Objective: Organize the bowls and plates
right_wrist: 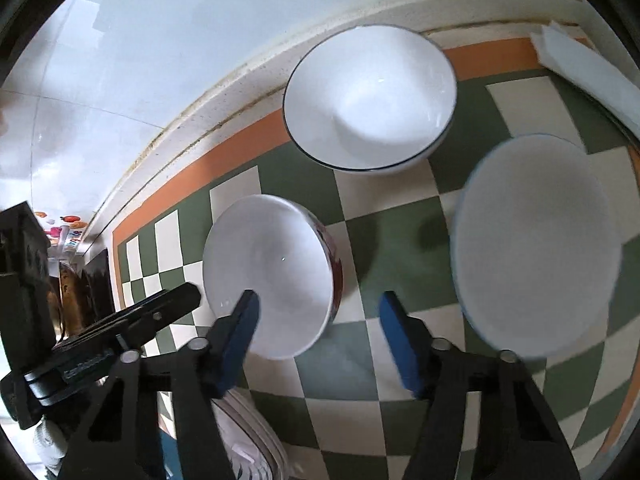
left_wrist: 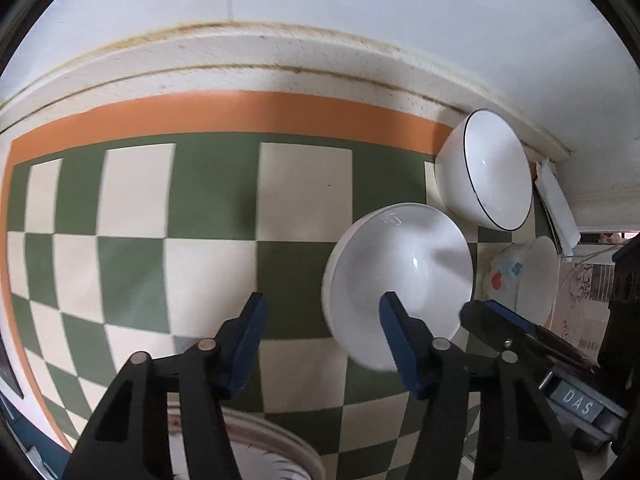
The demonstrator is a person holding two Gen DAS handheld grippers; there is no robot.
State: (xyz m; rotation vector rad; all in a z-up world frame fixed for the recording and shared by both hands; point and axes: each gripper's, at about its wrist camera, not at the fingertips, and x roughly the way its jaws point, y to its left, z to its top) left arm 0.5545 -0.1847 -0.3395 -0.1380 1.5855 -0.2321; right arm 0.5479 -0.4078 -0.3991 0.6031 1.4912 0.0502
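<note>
Your left gripper (left_wrist: 322, 322) is spread wide with nothing between its blue pads, its right finger hanging over the rim of the middle white bowl (left_wrist: 400, 276), probably lining up a rim pinch. Your right gripper (right_wrist: 316, 320) is equally spread and empty, low over the checkered mat (right_wrist: 392, 240) between that bowl (right_wrist: 272, 280) and the patterned bowl (right_wrist: 536, 248). A black-rimmed bowl (right_wrist: 370, 98) sits behind them by the wall, and stacked plates (left_wrist: 276, 456) lie under your left fingers, likely the nesting spot.

Left gripper (left_wrist: 322, 312) and right gripper (right_wrist: 318, 310) both gape, holding nothing.
</note>
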